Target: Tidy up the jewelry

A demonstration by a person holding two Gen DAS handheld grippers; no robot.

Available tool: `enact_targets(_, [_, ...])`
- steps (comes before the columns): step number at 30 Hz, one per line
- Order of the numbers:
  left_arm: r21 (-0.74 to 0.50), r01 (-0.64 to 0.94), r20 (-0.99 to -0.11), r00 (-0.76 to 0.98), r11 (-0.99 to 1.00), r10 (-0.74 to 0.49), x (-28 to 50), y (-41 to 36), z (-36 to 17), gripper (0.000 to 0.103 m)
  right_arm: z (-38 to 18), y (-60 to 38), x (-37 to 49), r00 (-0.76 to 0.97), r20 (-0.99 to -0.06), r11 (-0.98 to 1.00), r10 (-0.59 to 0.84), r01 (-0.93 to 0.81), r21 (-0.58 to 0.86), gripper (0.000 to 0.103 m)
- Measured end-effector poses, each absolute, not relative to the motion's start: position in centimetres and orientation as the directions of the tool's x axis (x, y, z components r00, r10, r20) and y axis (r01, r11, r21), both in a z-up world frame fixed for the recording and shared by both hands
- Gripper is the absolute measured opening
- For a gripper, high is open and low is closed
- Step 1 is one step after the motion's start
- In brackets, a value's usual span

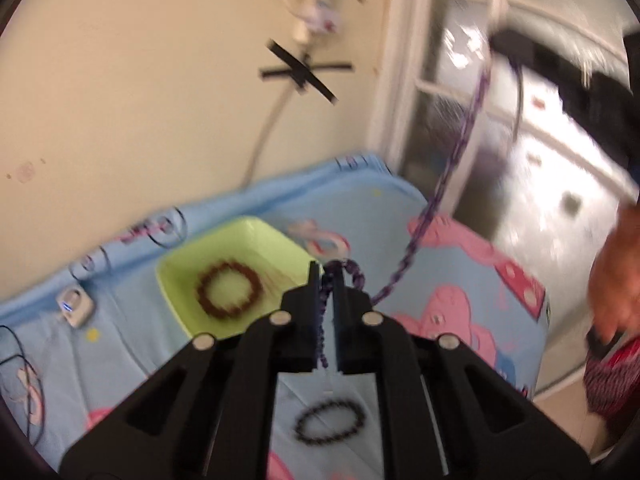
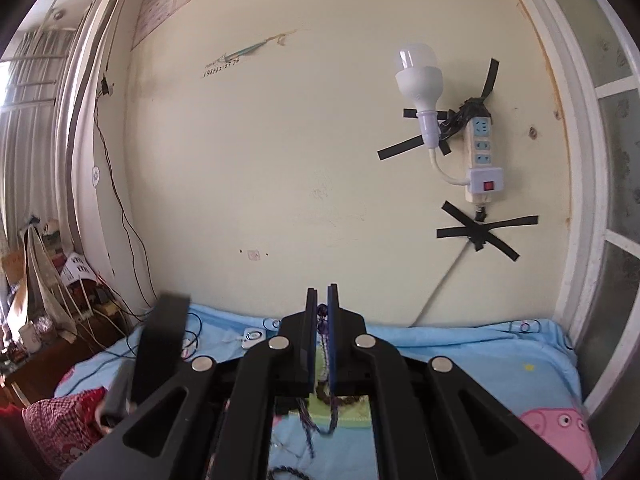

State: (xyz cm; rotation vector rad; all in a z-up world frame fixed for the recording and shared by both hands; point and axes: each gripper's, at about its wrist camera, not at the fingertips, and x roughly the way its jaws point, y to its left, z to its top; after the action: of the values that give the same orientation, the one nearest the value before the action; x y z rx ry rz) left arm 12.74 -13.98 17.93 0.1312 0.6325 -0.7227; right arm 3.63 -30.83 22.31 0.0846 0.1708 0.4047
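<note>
A long purple beaded necklace hangs stretched between both grippers above the bed. My left gripper is shut on one end of it, over the right edge of a light green tray that holds a brown bead bracelet. My right gripper is shut on the other end of the necklace, held high; it shows in the left wrist view at the upper right. A black bead bracelet lies on the sheet below the left gripper.
The bed has a blue cartoon-print sheet against a cream wall. A small white device with cables lies at the bed's left. A power strip and bulb are taped to the wall. A glass door stands right.
</note>
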Motion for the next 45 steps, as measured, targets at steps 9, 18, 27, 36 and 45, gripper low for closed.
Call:
enact_targets(9, [-0.139,0.535,-0.611,0.616,0.833,-0.497,20.0,-12.7,19.6,0.005,19.3,-28.9,13.3,0.857,-0.277,0.896,0.433,-0.377,0.235,0.0])
enact_targets(18, [-0.164,0.465,-0.704,0.563,0.87,-0.434,24.5,-11.8,12.7,0.006,10.0,-25.8,21.2,0.756,-0.456,0.878,0.47,-0.348,0.328,0.0])
enact_targets(27, [-0.174,0.333,-0.743,0.573,0.927,-0.346,25.3,-8.6,11.1,0.048,8.0,-26.3,21.7,0.739,-0.476,0.868,0.476,-0.307,0.391,0.0])
enact_targets(36, [-0.197,0.304,-0.66,0.662,0.932,-0.355,16.1,-0.1,13.4,0.048,6.7,-25.2,12.7,0.709,-0.437,0.829,0.553,-0.413,0.377,0.005])
enact_targets(45, [-0.285,0.163,-0.694,0.645,0.945,-0.321,9.3,6.3,7.0,0.048,2.0,-17.2,12.1,0.548,-0.66,0.827,0.513,-0.521,0.211,0.005])
